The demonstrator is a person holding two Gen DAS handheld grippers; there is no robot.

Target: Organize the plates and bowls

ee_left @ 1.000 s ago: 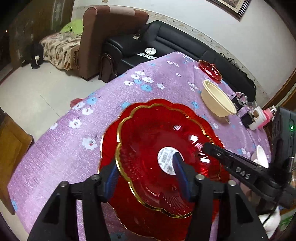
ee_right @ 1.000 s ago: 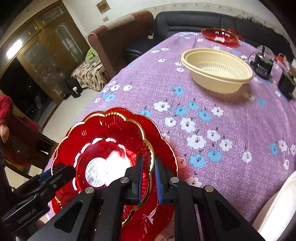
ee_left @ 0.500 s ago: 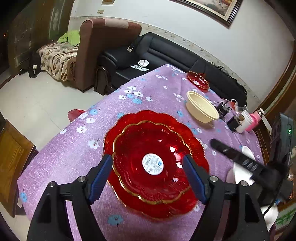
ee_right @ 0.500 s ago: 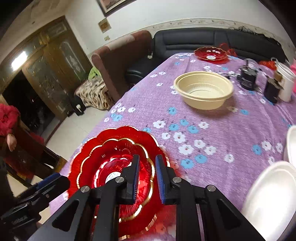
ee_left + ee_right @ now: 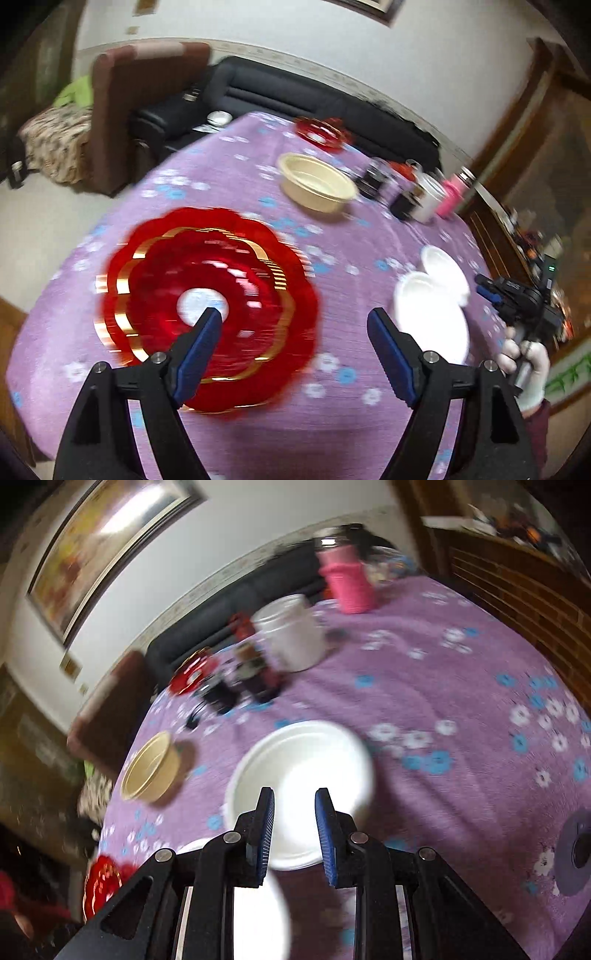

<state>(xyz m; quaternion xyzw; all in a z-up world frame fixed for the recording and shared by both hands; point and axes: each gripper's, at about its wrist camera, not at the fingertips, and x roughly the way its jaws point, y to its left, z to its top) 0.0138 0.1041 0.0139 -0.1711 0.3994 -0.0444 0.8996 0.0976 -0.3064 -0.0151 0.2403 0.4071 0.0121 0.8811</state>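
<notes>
Two red plates with gold rims (image 5: pixel 207 295) lie stacked on the purple flowered tablecloth (image 5: pixel 258 435), blurred. My left gripper (image 5: pixel 293 321) hangs above their right edge, its jaws opening with nothing between them. Two white plates (image 5: pixel 432 310) overlap to the right. My right gripper (image 5: pixel 294 797) hovers over the near rim of one white plate (image 5: pixel 303 768), jaws a little apart and opening, holding nothing. In the left wrist view a gloved hand (image 5: pixel 524 365) holds that right gripper (image 5: pixel 495 291). A cream bowl (image 5: pixel 317 184) and a small red plate (image 5: pixel 321 129) sit farther back.
Behind the white plates stand dark jars (image 5: pixel 255 675), a white jar (image 5: pixel 291 635) and a pink bottle (image 5: pixel 349 579). A black sofa (image 5: pixel 295 99) and a brown armchair (image 5: pixel 122 110) lie beyond the table. A grey round object (image 5: pixel 576 853) sits near the right table edge.
Both grippers have left the stacked red plates. The left one opened wide and drew back upward. The right one swung right, rolling, to the white plates, its jaws parting slightly.
</notes>
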